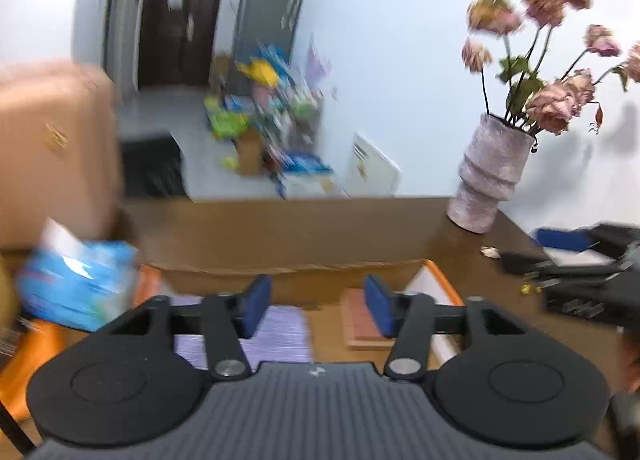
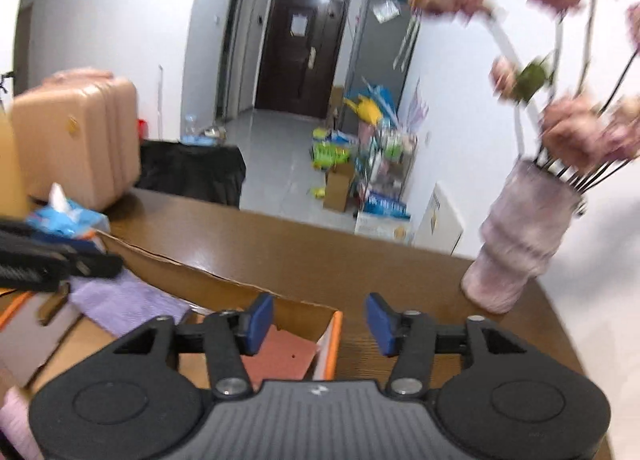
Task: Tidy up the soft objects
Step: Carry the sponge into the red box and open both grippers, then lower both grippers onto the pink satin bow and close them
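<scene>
A: Grippers?

B: My left gripper [image 1: 318, 306] & right gripper [image 2: 319, 324] both have jaws apart, nothing btwn the blue pads.

A: Soft stuff?

B: Purple cloth [image 1: 276, 334] lies in the cardboard box [image 1: 304, 269], reddish pad [image 1: 360, 320] beside it, same box. Blue tissue pack [image 1: 78, 284] sits at box's left end. Box on brown table [image 1: 320, 228], vase [image 1: 488, 176] well apart, right.

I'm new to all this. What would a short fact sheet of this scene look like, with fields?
surface: brown wooden table
container: open cardboard box with orange edges
in the box: purple cloth, reddish-brown pad
left gripper: open, nothing between the fingers
right gripper: open, nothing held
nearby: vase of dried pink flowers, blue tissue pack, pink suitcase
</scene>
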The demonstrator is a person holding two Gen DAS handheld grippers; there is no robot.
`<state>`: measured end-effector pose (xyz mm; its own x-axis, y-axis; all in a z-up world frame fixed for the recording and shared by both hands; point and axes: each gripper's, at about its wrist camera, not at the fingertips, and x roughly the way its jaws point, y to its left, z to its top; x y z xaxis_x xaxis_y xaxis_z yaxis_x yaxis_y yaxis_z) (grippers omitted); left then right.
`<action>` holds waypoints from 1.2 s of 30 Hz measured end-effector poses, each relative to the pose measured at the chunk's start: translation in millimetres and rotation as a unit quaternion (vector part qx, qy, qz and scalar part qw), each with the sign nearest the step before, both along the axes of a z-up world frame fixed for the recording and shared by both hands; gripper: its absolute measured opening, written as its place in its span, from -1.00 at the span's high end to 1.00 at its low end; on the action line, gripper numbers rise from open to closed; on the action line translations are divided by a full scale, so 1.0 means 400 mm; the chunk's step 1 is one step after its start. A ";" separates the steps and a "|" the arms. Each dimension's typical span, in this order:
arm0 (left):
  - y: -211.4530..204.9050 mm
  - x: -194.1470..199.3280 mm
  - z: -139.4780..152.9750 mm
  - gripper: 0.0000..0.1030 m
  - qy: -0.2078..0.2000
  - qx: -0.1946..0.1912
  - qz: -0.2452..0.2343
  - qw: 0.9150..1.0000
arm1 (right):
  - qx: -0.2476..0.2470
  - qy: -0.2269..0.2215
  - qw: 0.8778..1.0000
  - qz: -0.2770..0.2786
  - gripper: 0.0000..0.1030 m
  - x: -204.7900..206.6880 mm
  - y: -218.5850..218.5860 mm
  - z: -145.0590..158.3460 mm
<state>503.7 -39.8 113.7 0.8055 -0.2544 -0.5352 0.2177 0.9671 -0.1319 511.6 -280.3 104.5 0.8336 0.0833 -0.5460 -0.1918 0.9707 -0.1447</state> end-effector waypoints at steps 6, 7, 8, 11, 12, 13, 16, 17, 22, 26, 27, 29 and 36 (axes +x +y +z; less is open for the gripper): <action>0.060 -0.214 0.094 -0.50 -0.088 0.056 0.025 0.994 | 0.019 -0.041 0.999 0.015 -0.34 -0.197 -0.052 0.116; 0.067 -0.247 0.101 -0.51 -0.097 0.059 0.030 0.993 | 0.027 -0.047 0.998 0.017 -0.40 -0.221 -0.064 0.126; 0.073 -0.272 0.107 -0.52 -0.100 0.058 0.031 0.993 | 0.036 -0.055 0.998 0.019 -0.41 -0.251 -0.070 0.136; 0.090 -0.354 0.111 -0.58 -0.106 0.056 0.041 0.992 | 0.049 -0.065 0.997 0.017 -0.41 -0.321 -0.084 0.145; 0.098 -0.382 0.108 -0.61 -0.112 0.055 0.046 0.991 | 0.054 -0.070 0.996 0.018 -0.41 -0.347 -0.087 0.144; 0.103 -0.417 0.100 -0.64 -0.118 0.055 0.057 0.990 | 0.063 -0.074 0.995 0.020 -0.41 -0.375 -0.093 0.139; 0.111 -0.514 0.061 -0.67 -0.131 0.072 0.081 0.985 | 0.106 -0.085 0.990 0.025 -0.43 -0.479 -0.115 0.114; 0.108 -0.554 0.043 -0.68 -0.138 0.083 0.083 0.983 | 0.117 -0.088 0.989 0.025 -0.44 -0.517 -0.119 0.102; 0.099 -0.733 -0.043 -0.85 -0.171 0.095 0.077 0.978 | 0.134 -0.104 0.985 0.033 -0.45 -0.694 -0.106 0.014; 0.089 -0.875 -0.115 -0.94 -0.166 0.080 0.051 0.982 | 0.152 -0.104 0.982 0.042 -0.51 -0.832 -0.078 -0.071; 0.087 -0.906 -0.130 -0.94 -0.167 0.079 0.040 0.982 | 0.157 -0.103 0.981 0.043 -0.52 -0.868 -0.069 -0.096; 0.083 -0.967 -0.164 -0.94 -0.158 0.065 0.022 0.985 | 0.160 -0.101 0.981 0.051 -0.53 -0.932 -0.051 -0.149; 0.097 -1.033 -0.223 -0.94 -0.120 0.058 0.016 0.991 | 0.158 -0.079 0.984 0.038 -0.53 -1.053 -0.008 -0.249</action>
<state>90.6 -1.0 24.6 0.9194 -0.1752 -0.3522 0.1988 0.9795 0.0319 90.2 -283.3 4.8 0.8908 0.2941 -0.3465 -0.2657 0.9555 0.1278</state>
